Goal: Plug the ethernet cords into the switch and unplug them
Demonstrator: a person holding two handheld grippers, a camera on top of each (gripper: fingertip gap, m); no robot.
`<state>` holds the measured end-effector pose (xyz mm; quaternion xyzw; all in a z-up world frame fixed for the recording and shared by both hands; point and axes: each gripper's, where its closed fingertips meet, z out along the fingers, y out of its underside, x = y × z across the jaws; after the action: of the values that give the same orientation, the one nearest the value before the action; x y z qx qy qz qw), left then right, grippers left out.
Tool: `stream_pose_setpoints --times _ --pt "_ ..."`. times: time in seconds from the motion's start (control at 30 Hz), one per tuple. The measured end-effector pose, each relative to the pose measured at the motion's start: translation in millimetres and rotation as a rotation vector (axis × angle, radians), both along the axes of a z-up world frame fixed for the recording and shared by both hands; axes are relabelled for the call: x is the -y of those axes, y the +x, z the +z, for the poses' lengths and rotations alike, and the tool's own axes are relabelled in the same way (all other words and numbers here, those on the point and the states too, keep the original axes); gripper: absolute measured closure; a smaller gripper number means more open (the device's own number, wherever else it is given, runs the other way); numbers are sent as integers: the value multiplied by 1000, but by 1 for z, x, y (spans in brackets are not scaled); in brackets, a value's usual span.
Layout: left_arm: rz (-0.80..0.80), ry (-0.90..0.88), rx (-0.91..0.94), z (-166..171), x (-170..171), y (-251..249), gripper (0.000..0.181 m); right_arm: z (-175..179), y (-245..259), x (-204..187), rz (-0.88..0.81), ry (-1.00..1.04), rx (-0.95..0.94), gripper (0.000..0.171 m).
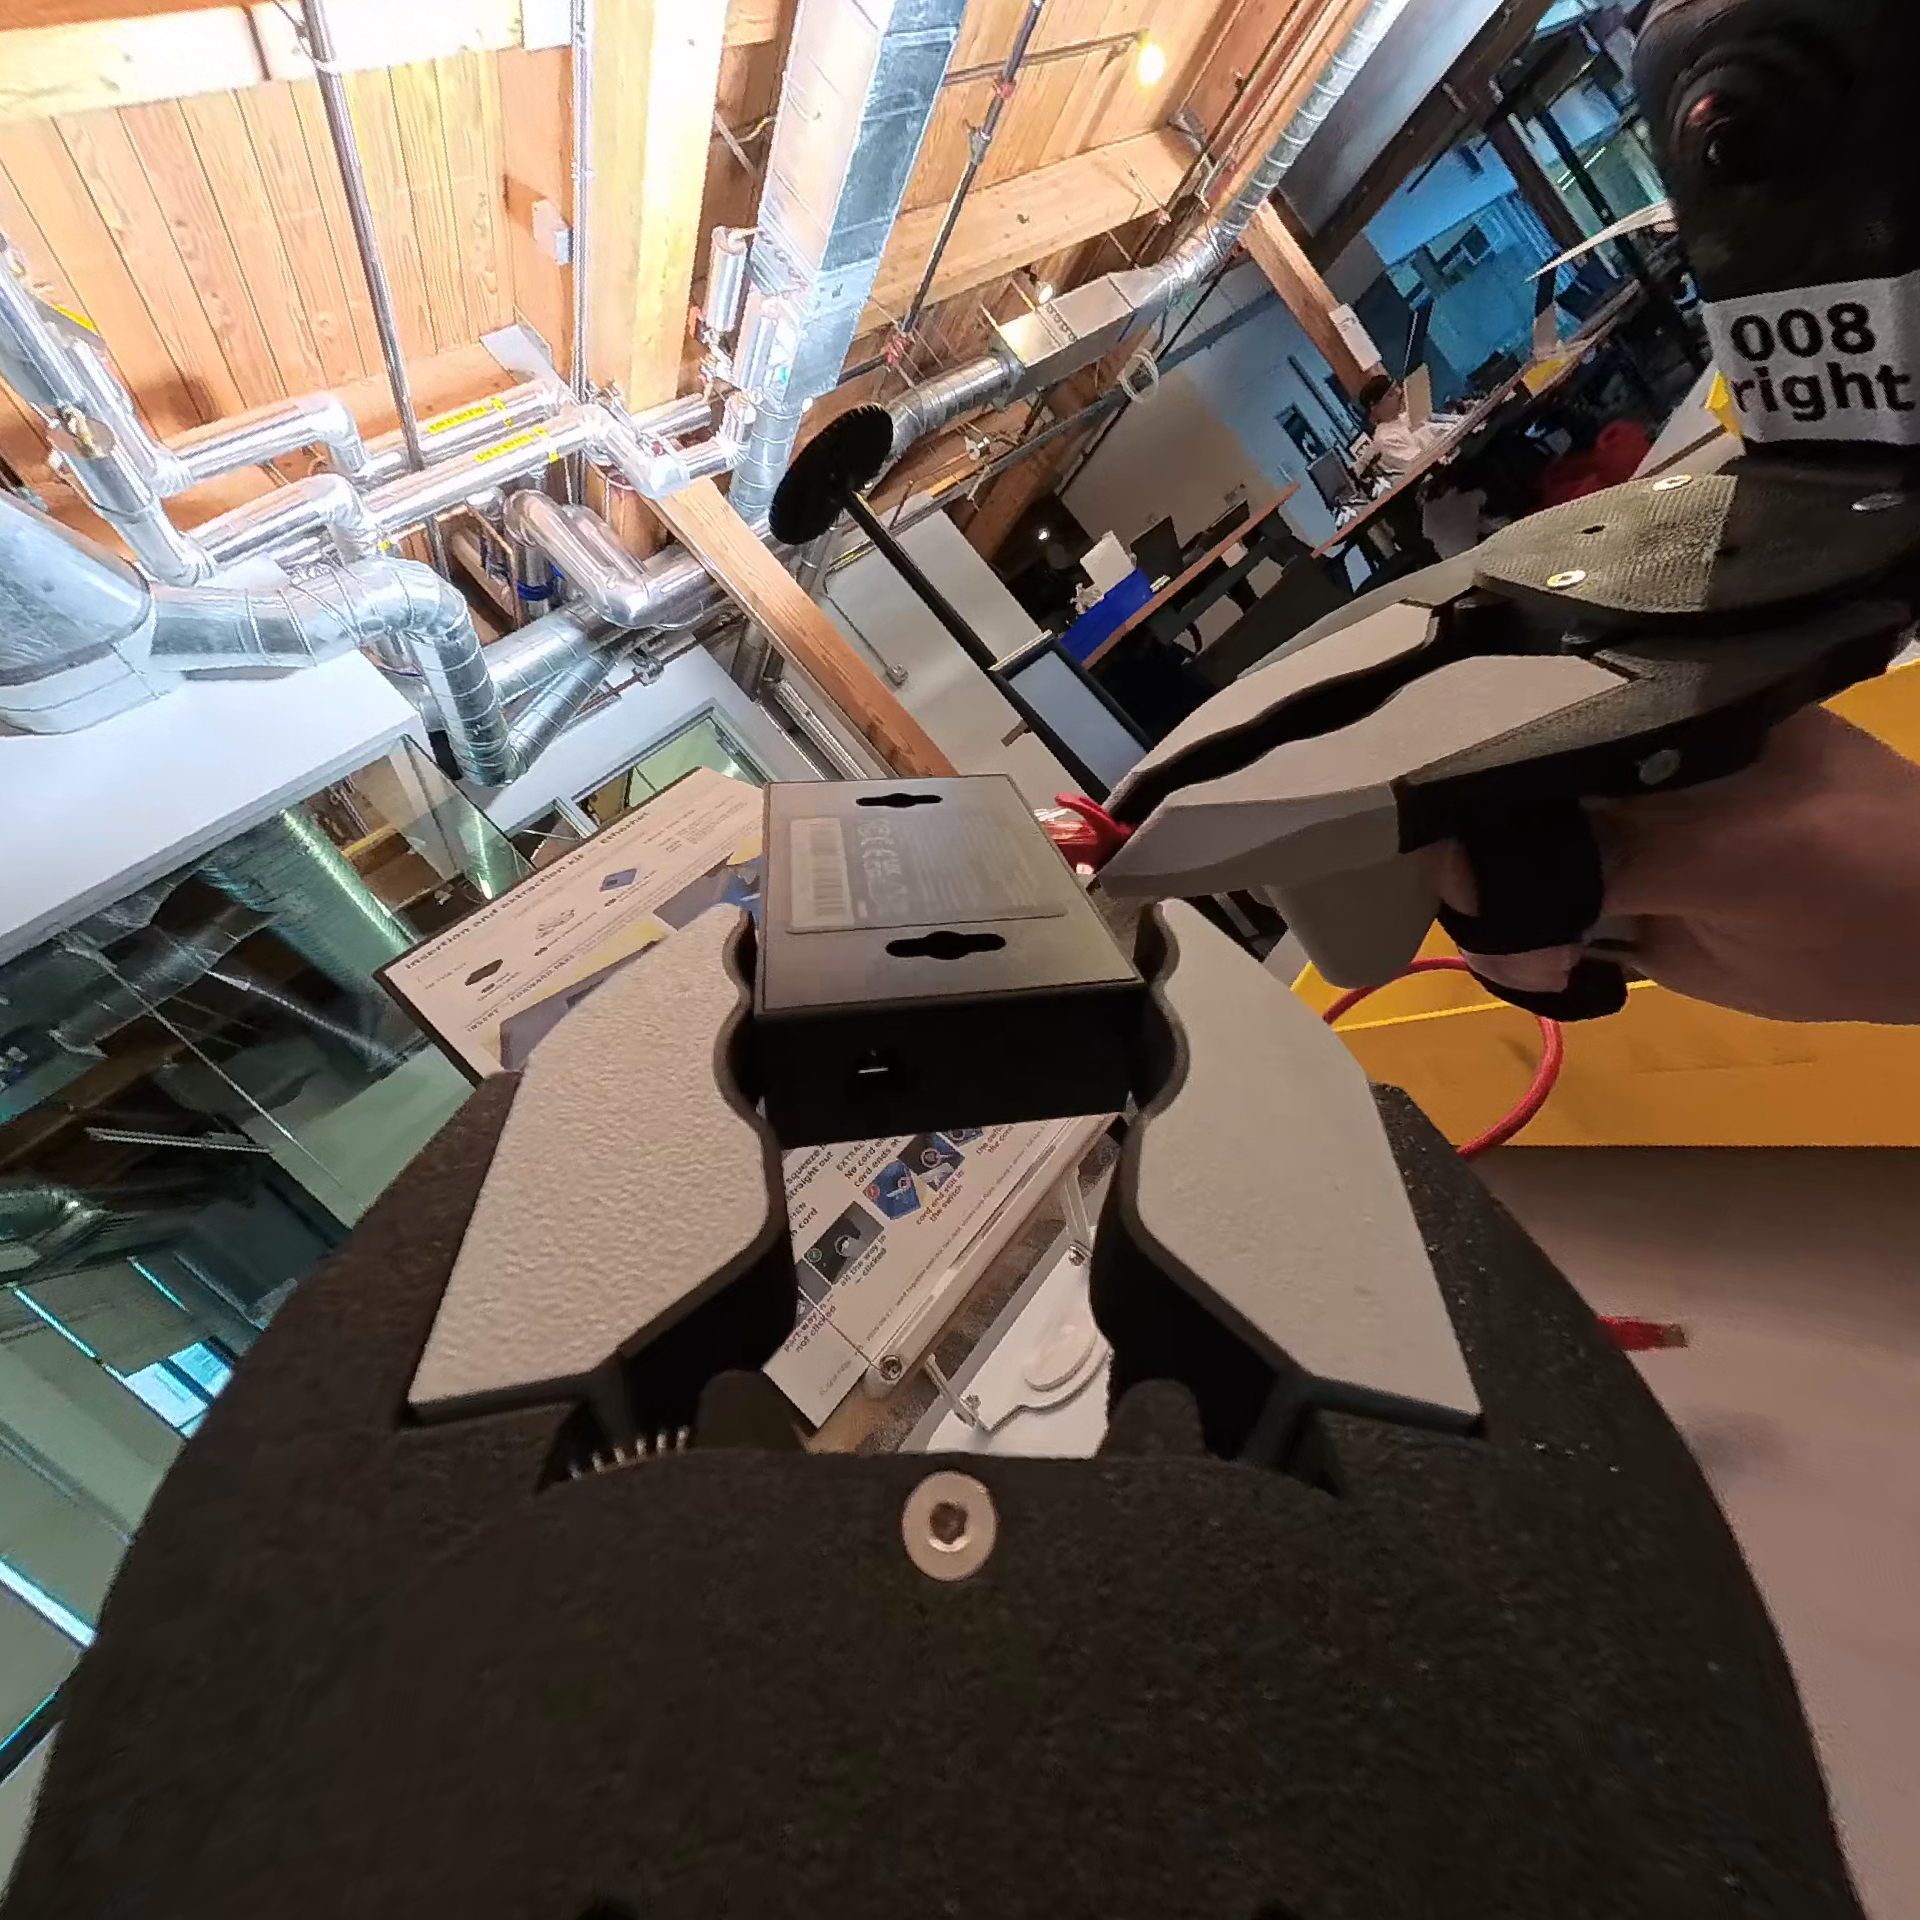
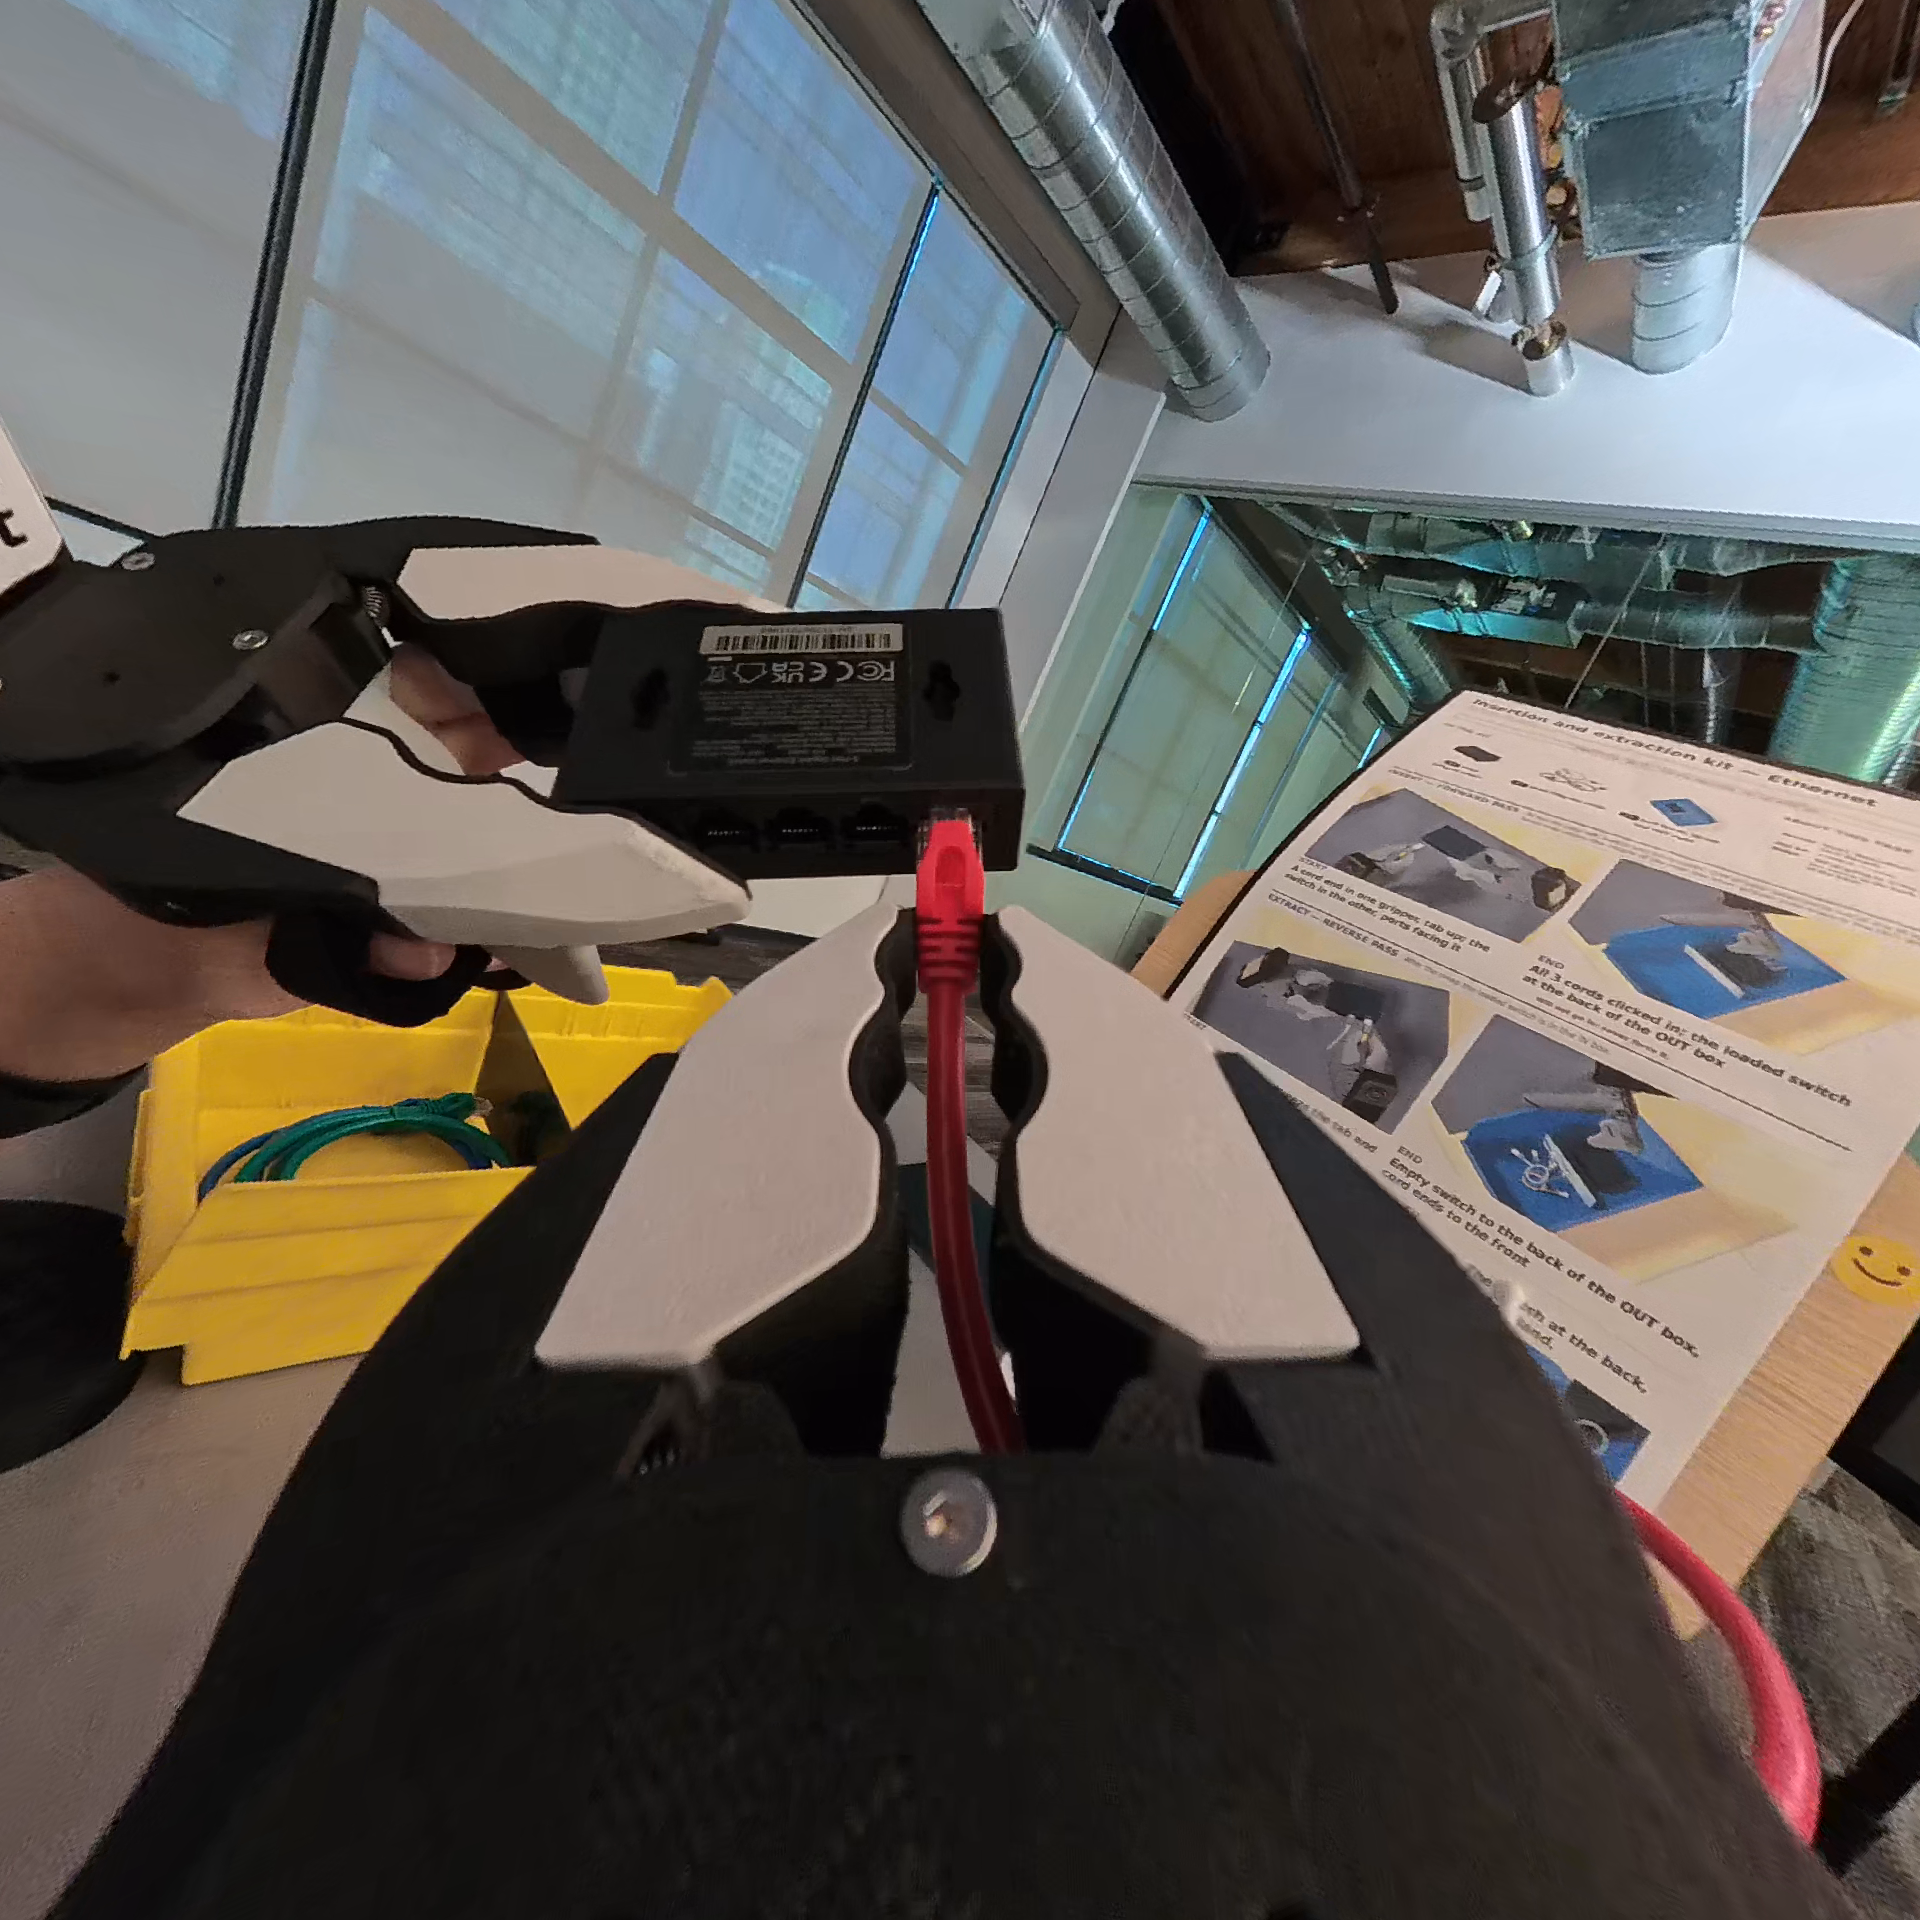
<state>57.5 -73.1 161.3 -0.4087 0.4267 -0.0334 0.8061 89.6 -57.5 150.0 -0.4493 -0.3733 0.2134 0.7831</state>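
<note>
- Our left hand-held gripper is clenched on the black switch, its grey fingers pressing the two narrow ends; the switch is held up off the surface, underside up.
- Our right hand-held gripper grips the red ethernet cord just behind its plug, jaws narrowed onto the boot; the clear tip sits at the mouth of the end port, and we cannot tell whether it is fully seated.
- The switch's underside carries a barcode sticker and printed marks; a white tag with writing wraps the right tool.
- A printed instruction sheet lies to the right.
- A yellow bin holds green and blue cords.
</note>
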Motion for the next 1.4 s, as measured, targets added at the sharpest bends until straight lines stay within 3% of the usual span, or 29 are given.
stream_pose_setpoints --times 1.07,1.4 --pt "-38 -11 -86 -6 6 -1 112 0 -2 6 9 69 57 159" --pt "-42 -57 -107 -10 4 -4 111 -3 -5 6 -68 53 99 159"
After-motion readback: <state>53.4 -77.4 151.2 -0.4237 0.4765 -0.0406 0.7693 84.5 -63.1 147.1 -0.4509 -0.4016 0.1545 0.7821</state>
